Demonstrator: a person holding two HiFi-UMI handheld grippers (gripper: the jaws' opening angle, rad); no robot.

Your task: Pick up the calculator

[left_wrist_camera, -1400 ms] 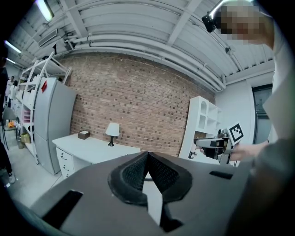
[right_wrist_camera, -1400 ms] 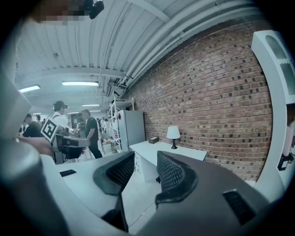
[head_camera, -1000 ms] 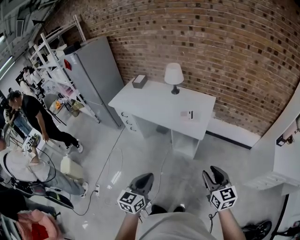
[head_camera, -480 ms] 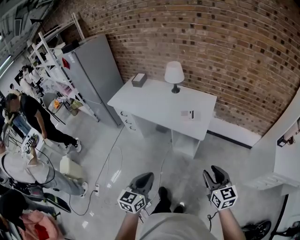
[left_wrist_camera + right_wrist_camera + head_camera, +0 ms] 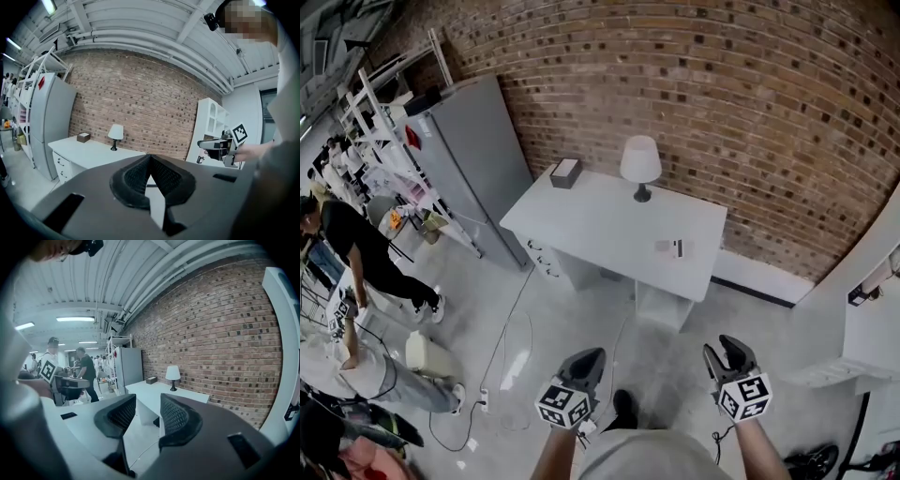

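Observation:
The calculator [image 5: 672, 247] is a small pale slab with a dark part. It lies near the right front of the white desk [image 5: 600, 220] in the head view, far ahead of both grippers. My left gripper [image 5: 584, 361] is held low over the floor, and in the left gripper view its jaws [image 5: 150, 159] meet at the tips with nothing in them. My right gripper [image 5: 727, 347] stands level with it, open, with a clear gap between its pads [image 5: 147, 401] and nothing in the gap. In both gripper views the calculator is too small or hidden to make out.
On the desk stand a white lamp [image 5: 640, 161] and a brown box [image 5: 565, 172]. A grey cabinet [image 5: 469, 159] and a white rack stand to its left. Cables [image 5: 511, 347] trail over the floor and people [image 5: 356, 244] are at far left. A white shelf unit [image 5: 862, 319] stands at right.
Both grippers have come forward toward the desk with the person's step. The desk sits a little lower and to the left in the head view. The people at left have shifted.

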